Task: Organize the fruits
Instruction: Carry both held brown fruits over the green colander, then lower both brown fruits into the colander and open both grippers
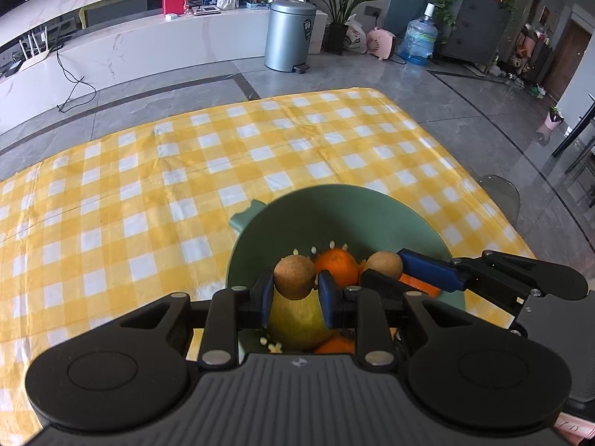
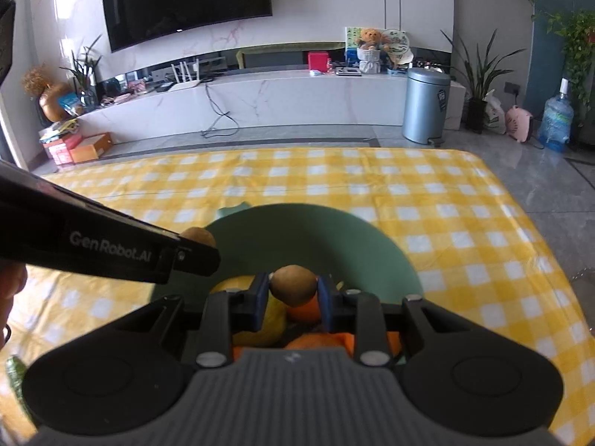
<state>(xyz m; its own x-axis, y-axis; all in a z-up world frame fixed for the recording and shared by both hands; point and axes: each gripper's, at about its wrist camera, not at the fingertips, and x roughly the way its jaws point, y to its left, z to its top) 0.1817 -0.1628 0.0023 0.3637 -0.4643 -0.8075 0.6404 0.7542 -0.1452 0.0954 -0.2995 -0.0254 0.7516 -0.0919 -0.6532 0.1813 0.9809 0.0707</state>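
Observation:
A green colander bowl (image 1: 357, 208) stands on the yellow checked tablecloth (image 1: 148, 186). It holds oranges (image 1: 336, 265) and a yellow pear-like fruit (image 1: 297, 319). My left gripper (image 1: 294, 290) is shut on a brown kiwi (image 1: 293, 277) just above the bowl. My right gripper (image 2: 293, 293) is shut on a second brown kiwi (image 2: 293, 284) over the same bowl (image 2: 334, 238); it also shows in the left wrist view (image 1: 386, 264). The left gripper's arm crosses the right wrist view at the left (image 2: 111, 245).
A green vegetable (image 2: 15, 371) lies at the lower left of the cloth. The table's far and right edges drop to a grey tiled floor. A metal bin (image 1: 290, 35), potted plants and a water bottle (image 1: 420, 37) stand beyond.

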